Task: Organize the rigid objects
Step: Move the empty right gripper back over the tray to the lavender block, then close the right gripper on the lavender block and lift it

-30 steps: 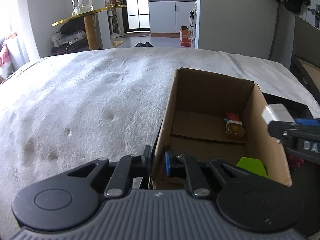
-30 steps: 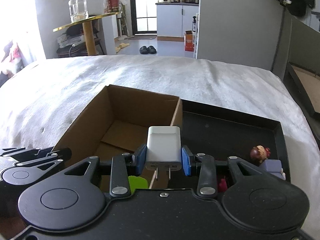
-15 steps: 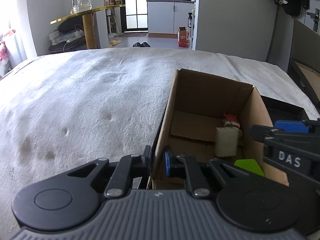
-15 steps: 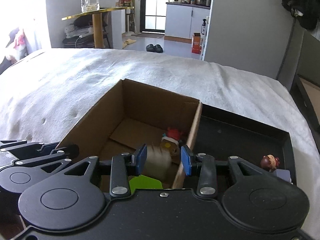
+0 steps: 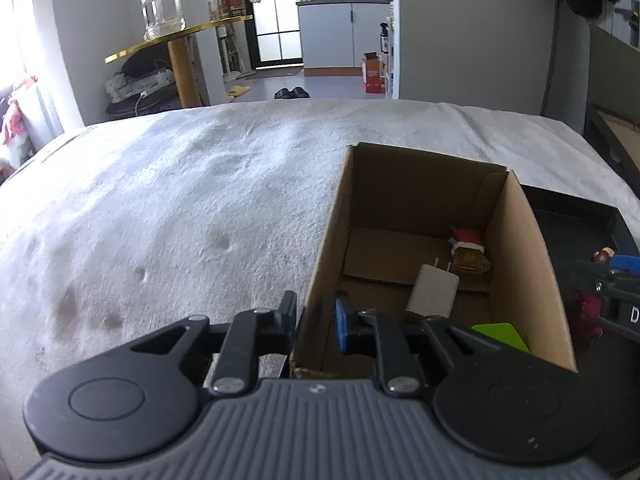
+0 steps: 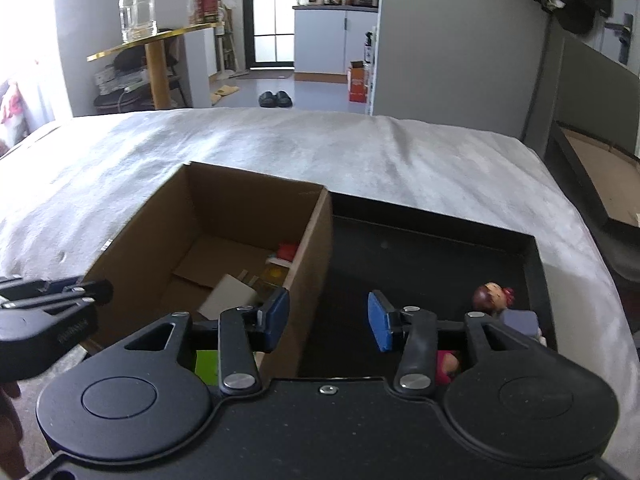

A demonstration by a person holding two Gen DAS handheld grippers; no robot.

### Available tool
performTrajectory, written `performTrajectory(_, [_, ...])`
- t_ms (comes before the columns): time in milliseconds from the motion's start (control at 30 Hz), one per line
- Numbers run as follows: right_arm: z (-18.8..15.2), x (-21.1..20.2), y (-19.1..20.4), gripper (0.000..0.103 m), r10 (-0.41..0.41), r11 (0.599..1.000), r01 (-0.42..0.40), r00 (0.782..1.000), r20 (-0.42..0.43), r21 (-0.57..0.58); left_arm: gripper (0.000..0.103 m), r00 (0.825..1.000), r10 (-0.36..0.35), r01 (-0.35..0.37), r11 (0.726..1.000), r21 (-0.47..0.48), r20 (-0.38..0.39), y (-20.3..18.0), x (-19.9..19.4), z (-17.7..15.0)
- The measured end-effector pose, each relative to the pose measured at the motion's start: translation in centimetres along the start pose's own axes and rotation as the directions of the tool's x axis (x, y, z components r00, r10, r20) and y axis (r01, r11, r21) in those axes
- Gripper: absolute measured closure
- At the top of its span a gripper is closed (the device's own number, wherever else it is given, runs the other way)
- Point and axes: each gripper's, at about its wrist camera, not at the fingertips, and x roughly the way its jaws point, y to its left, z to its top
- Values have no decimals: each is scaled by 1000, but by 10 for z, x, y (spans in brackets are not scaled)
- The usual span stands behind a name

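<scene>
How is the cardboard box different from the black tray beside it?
The cardboard box is brown with tall walls; the black tray is dark and shallow. The box holds a white charger and a green piece; the tray holds a small doll. Both sit side by side on the white blanket.

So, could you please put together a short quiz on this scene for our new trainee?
1. Multiple choice: the white charger lies A) in the cardboard box, B) on the white blanket, C) between gripper fingers.
2. True or false: the right gripper holds something.
3. Short answer: what holds the dark-haired doll?
Key: 1 A. 2 False: its jaws have just been opening, with nothing between them. 3 The black tray.
</scene>
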Motion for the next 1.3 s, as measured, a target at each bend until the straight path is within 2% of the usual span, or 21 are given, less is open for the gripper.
performTrajectory(33, [-2,0,-4,57,-6,1000,6,1000,-4,4,75,1000,-3,3,1000,4,3,-2,-1,1])
performTrajectory(100, [-5,1,-10,56,-13,1000,13,1000,-13,13,56,1000,-5,5,1000,12,6,-5,-2,2])
performTrajectory(200, [-12,1,-20,56,-24,999,25,999,-26,26,39,1000,10,-10,1000,28,16,-11,-3,2])
performTrajectory(300, [-20,1,-30,54,-35,999,37,999,-41,38,26,999,40,-41,998,50,27,-17,-3,3])
performTrajectory(367, [-24,2,-36,53,-43,998,45,998,-49,43,23,998,55,-57,997,61,30,-20,-2,2])
performTrajectory(667, [-37,7,-66,52,-87,993,92,994,-64,76,21,995,96,-98,992,79,38,-29,-2,5])
performTrajectory(967, [-40,24,-105,52,-177,978,184,981,-77,94,20,990,138,-140,987,80,32,-33,0,6])
performTrajectory(1300, [-36,53,-118,52,-204,979,203,975,-92,-12,20,989,143,-145,985,93,31,-38,1,5])
